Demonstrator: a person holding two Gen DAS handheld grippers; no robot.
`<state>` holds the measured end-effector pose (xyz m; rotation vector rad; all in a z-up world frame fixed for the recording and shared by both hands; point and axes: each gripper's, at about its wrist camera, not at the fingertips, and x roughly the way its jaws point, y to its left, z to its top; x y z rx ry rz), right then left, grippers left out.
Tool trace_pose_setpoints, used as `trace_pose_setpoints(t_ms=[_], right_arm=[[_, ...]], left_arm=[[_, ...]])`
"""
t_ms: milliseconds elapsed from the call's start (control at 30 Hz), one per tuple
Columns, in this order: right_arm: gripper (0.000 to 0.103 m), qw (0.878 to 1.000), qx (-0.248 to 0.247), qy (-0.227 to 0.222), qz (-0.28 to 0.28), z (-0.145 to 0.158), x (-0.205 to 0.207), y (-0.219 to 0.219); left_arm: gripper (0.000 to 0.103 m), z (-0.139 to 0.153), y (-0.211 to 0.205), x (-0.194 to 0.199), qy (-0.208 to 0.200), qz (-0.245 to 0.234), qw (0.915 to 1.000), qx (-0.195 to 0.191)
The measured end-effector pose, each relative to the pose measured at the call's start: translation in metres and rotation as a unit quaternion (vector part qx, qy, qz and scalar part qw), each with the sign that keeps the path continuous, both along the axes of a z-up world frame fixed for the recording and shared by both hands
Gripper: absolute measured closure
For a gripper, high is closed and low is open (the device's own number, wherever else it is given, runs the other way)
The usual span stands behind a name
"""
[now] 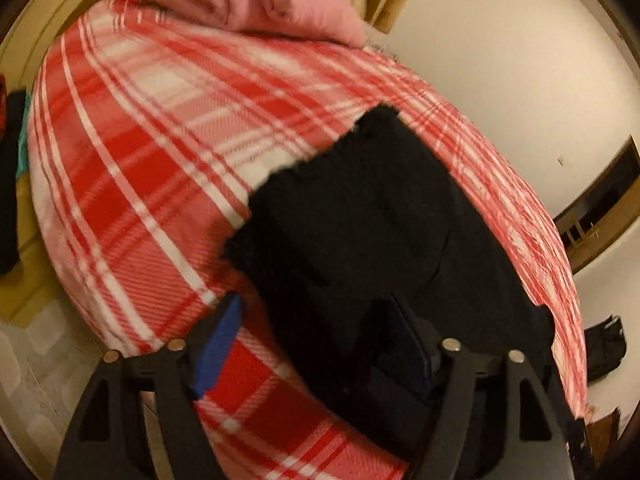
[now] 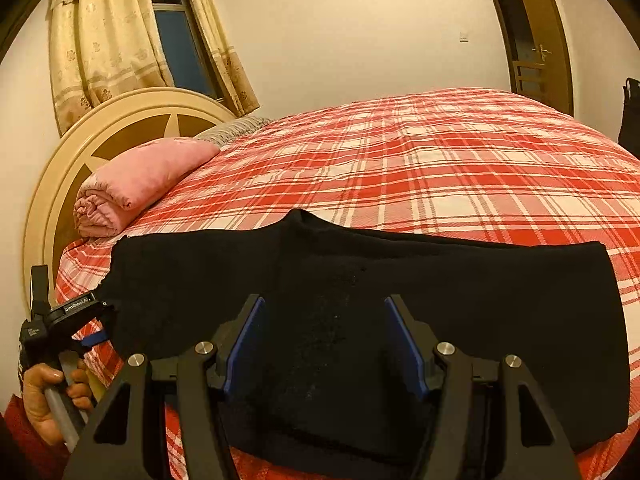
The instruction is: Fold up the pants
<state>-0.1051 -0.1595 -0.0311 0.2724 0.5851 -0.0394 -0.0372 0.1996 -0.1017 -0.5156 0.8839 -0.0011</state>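
Black pants (image 2: 440, 280) lie flat, folded into a wide band, across the near side of a bed with a red and white plaid cover (image 2: 440, 160). My right gripper (image 2: 324, 344) hangs open over their middle, its blue pads (image 2: 244, 344) wide apart. My left gripper (image 2: 94, 330), held by a hand (image 2: 44, 396), sits at the pants' left corner. In the left wrist view the left gripper (image 1: 316, 340) is open: one blue pad (image 1: 218, 344) over the plaid cover (image 1: 140, 140), the other finger over the black pants (image 1: 360, 220). The view is motion-blurred.
A folded pink blanket (image 2: 136, 184) lies by the round cream headboard (image 2: 120, 120). Curtains (image 2: 100, 40) and a window stand behind it, a wooden door (image 2: 536, 40) at the far right. A dark bag (image 1: 604, 348) lies on the floor beside the bed.
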Motion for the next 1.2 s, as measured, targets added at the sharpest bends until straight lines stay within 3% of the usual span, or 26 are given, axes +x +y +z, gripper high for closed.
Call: trace_pose_setpoints(t_ms=[67,133,167,300,367,400,500,600,633,667,733,767,900,967,1033,1100,1200], right_arm=[[0.040,1.000,0.004,0.003,-0.004,-0.002,0.002,-0.003],[0.040,1.000,0.005,0.007,-0.008,-0.003,0.002,-0.005],[0.040,1.000,0.003,0.006,-0.013,-0.002,0.001,-0.007],[0.041,1.000,0.007,0.004,-0.020,0.005,0.006,-0.024],[0.056,1.000,0.010,0.003,-0.013,0.011,0.011,-0.030],[0.057,1.000,0.009,0.006,-0.003,0.015,0.018,-0.032],[0.058,1.000,-0.007,0.012,0.026,0.022,0.040,-0.025],[0.058,0.995,-0.008,0.031,0.097,0.020,0.077,0.002],[0.060,0.991,-0.011,0.052,0.120,0.014,0.094,0.016],[0.071,0.989,-0.028,0.080,0.120,0.005,0.113,0.029],[0.082,0.982,-0.046,0.163,0.089,-0.024,0.158,0.041],[0.083,0.981,-0.036,0.176,0.077,-0.033,0.169,0.038],[0.083,0.987,-0.006,0.153,0.045,-0.033,0.195,0.021],[0.082,0.989,0.055,0.127,0.048,-0.026,0.182,0.000],[0.080,0.992,0.076,0.094,0.045,-0.010,0.157,-0.018],[0.077,0.993,0.056,0.085,0.064,0.004,0.141,-0.024],[0.077,0.989,-0.004,0.110,0.101,0.009,0.126,-0.018]], left_arm=[[0.016,0.000,-0.004,-0.001,-0.011,0.012,0.9998,-0.010],[0.016,0.003,-0.010,0.004,-0.010,0.005,0.9999,-0.009],[0.021,0.004,-0.011,0.005,-0.016,0.005,0.9998,-0.014],[0.069,0.004,0.003,0.006,-0.033,0.005,0.9972,-0.066],[0.072,0.004,0.007,0.008,-0.036,-0.001,0.9952,-0.091],[0.074,0.005,0.006,0.008,-0.038,-0.004,0.9949,-0.093],[0.075,0.008,0.008,0.006,-0.046,-0.007,0.9932,-0.107],[0.075,0.008,0.009,0.004,-0.045,-0.007,0.9927,-0.112],[0.075,0.007,0.008,0.003,-0.043,-0.007,0.9933,-0.107],[0.075,0.005,0.008,0.002,-0.041,-0.005,0.9940,-0.102],[0.075,0.003,0.009,0.003,-0.041,-0.006,0.9940,-0.101],[0.075,0.003,0.011,0.003,-0.040,-0.006,0.9939,-0.103],[0.074,0.003,0.013,0.003,-0.038,-0.010,0.9938,-0.103],[0.074,0.002,0.014,0.004,-0.038,-0.012,0.9940,-0.102],[0.074,0.003,0.014,0.004,-0.037,-0.015,0.9942,-0.100],[0.073,0.003,0.015,0.004,-0.036,-0.020,0.9943,-0.098],[0.072,0.002,0.014,0.005,-0.037,-0.021,0.9944,-0.097]])
